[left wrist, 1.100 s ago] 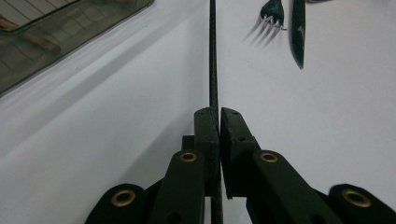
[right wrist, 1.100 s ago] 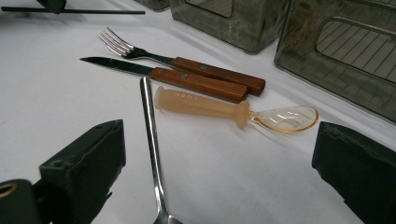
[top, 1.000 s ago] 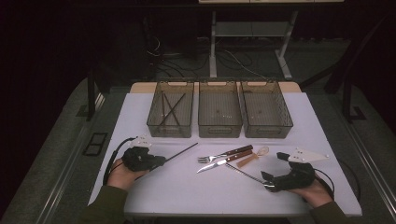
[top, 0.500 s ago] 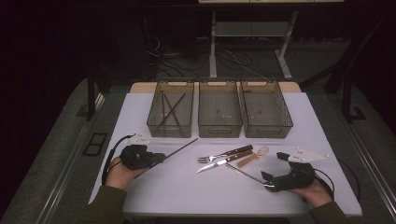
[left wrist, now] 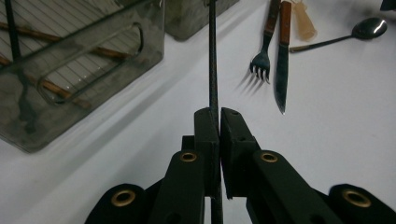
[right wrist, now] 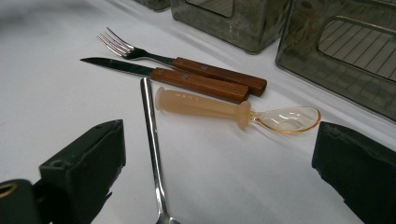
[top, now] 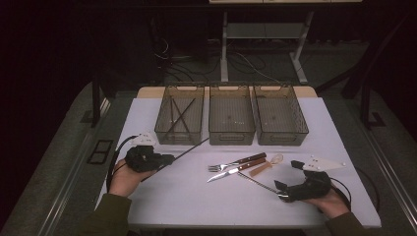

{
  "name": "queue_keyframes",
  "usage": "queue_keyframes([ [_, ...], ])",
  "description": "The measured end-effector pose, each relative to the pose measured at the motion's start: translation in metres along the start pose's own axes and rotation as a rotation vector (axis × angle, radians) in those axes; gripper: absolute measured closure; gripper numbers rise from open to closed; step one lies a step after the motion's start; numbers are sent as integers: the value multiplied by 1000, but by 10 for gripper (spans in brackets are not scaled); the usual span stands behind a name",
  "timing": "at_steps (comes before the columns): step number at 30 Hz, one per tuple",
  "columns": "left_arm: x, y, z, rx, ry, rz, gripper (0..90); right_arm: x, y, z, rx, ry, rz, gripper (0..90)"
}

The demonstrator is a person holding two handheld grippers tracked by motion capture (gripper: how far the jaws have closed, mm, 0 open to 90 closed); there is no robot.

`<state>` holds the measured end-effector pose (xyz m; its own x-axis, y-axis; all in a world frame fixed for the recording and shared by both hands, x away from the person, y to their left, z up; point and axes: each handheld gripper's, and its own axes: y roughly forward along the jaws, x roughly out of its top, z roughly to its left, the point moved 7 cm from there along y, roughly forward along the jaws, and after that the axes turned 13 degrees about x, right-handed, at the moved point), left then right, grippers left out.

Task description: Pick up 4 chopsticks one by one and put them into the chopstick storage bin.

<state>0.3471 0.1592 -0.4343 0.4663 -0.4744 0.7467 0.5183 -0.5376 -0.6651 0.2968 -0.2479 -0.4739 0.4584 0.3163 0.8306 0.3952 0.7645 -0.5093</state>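
Observation:
My left gripper (top: 168, 158) (left wrist: 218, 122) is shut on a thin black chopstick (top: 192, 147) (left wrist: 213, 60) that points toward the left bin (top: 162, 129) (left wrist: 140, 60), which holds more chopsticks (top: 179, 114). A wooden-handled fork (top: 236, 162) (right wrist: 187, 60) and knife (top: 235, 170) (right wrist: 177, 77), and an orange plastic spoon (top: 265, 166) (right wrist: 233, 111), lie mid-table. My right gripper (top: 281, 191) (right wrist: 219, 172) stands open, its jaws either side of the handle of a metal spoon (top: 255, 181) (right wrist: 152, 140) lying on the table.
Three smoky clear bins stand in a row at the back of the white table (top: 147, 110); the middle bin (top: 231, 132) and right bin (top: 280, 133) look nearly bare. Dark floor, cables and table legs lie beyond the far edge.
My left gripper has shifted slightly toward the bins with the chopstick in it, its far tip now nearer the left bin. The right gripper has stayed put.

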Motion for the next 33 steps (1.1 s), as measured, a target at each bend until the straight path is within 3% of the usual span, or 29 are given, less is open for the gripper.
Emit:
queue_keyframes([
  [19,45,5,14,17,-18,-51,857,1,-2,-1,-5,9,-13,30],
  [33,79,9,47,78,-66,-76,857,1,-3,-2,-7,8,-16,30],
])
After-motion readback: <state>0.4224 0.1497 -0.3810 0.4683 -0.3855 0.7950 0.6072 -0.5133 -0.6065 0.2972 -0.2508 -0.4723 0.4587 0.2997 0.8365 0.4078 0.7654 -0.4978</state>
